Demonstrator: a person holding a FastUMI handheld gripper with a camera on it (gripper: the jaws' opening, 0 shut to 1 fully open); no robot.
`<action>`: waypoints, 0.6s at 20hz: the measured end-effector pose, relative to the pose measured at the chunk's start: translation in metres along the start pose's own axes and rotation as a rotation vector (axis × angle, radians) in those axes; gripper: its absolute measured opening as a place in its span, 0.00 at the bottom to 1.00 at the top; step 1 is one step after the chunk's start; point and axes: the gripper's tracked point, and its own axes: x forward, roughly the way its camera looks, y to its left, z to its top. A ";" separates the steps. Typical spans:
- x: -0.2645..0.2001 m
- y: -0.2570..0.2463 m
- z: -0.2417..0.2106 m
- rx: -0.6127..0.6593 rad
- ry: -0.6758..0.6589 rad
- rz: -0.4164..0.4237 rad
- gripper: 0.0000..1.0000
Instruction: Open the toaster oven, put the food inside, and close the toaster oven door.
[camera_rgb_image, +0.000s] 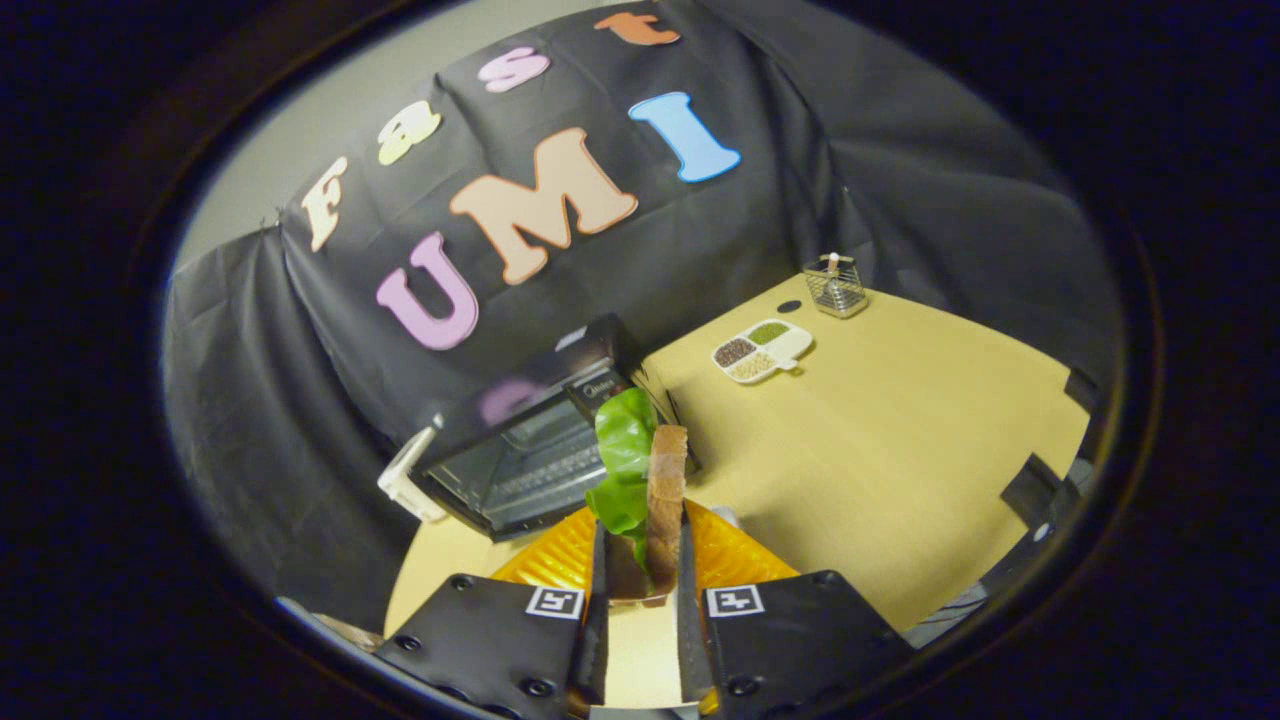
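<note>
My gripper (640, 555) is shut on the food (655, 490), a slice of brown bread with green lettuce leaves, held upright between the two fingers above an orange plate (735, 560). Beyond the food stands the black toaster oven (530, 440) on the wooden table (900, 450). Its glass door hangs open, with the wire rack inside showing. The food's top overlaps the oven's right front corner in the view.
A white divided dish (762, 351) with seeds and grains lies further back on the table. A small wire basket (836, 285) stands at the far corner. A white object (408, 478) sits left of the oven. Black cloth walls surround the table.
</note>
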 end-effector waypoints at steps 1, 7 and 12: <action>0.002 0.010 0.001 0.042 -0.018 0.006 0.30; 0.037 0.081 -0.020 0.301 -0.056 0.035 0.30; 0.085 0.132 -0.049 0.442 -0.061 0.053 0.30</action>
